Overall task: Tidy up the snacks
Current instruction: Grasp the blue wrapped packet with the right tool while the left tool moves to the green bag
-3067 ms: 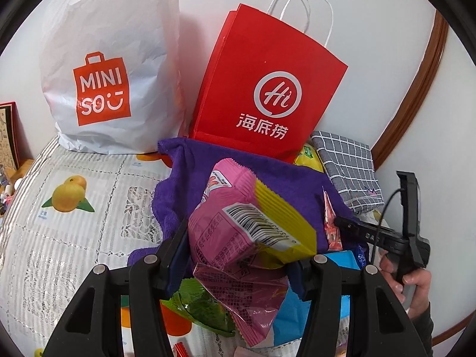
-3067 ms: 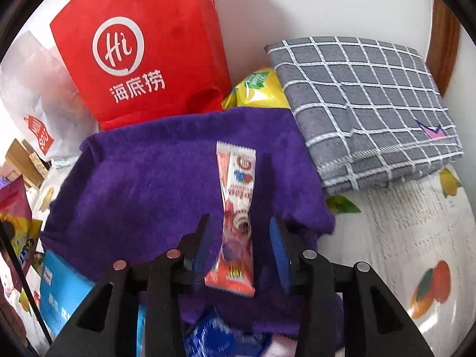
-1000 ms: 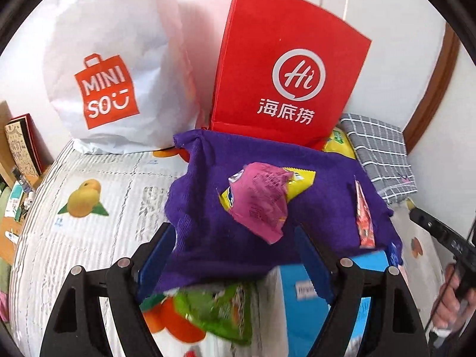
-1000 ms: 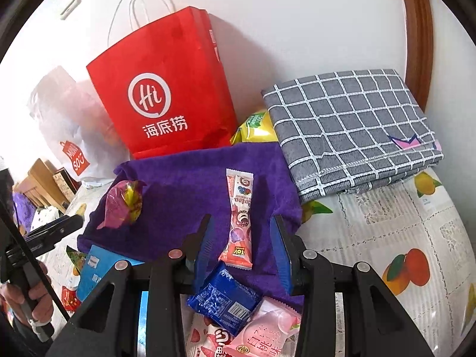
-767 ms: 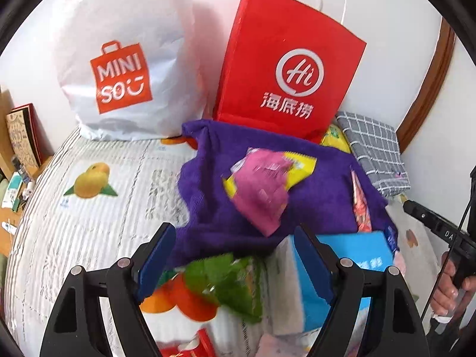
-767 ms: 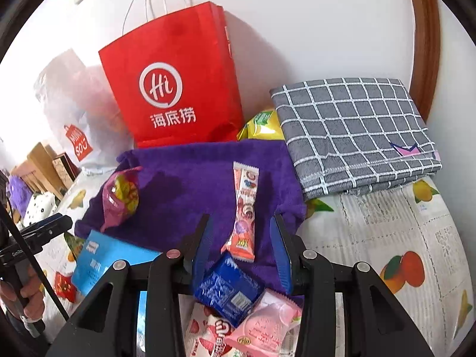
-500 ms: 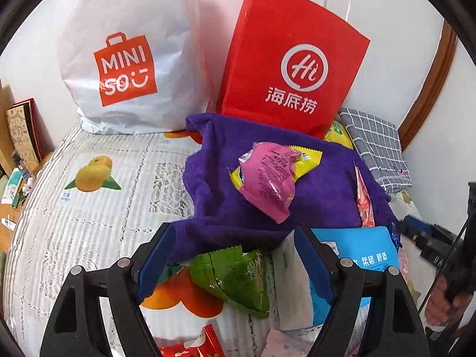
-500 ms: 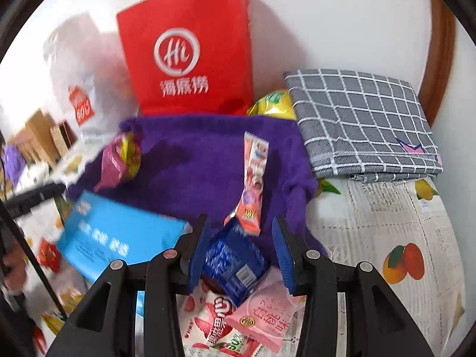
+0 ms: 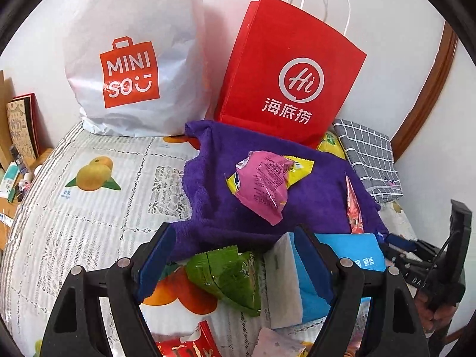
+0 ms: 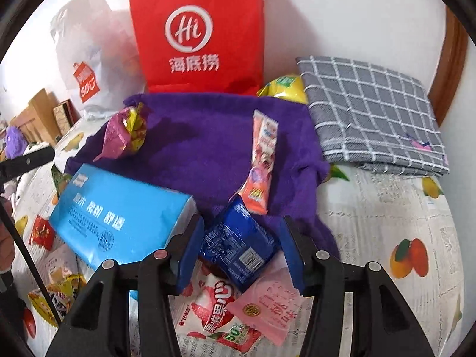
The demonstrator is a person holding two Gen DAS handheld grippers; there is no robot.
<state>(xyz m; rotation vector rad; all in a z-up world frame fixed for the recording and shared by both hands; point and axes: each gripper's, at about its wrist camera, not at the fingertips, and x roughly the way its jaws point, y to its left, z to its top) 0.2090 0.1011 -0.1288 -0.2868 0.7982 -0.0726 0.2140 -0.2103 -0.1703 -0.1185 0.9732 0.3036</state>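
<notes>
2 bags (image 9: pixel 291 68) against white wall (image 9: pixel 386 29), fruit-print tablecloth (image 9: pixel 89 208), purple towel (image 10: pixel 208 148)

Two carrier bags (image 9: pixel 134 59), two cloths (image 10: pixel 208 148), perhaps ten snack packets (image 10: pixel 238 244).

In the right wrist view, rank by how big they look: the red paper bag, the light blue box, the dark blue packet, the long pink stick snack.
1. red paper bag
2. light blue box, nearer
3. dark blue packet
4. pink stick snack; last two close, unsure.
</notes>
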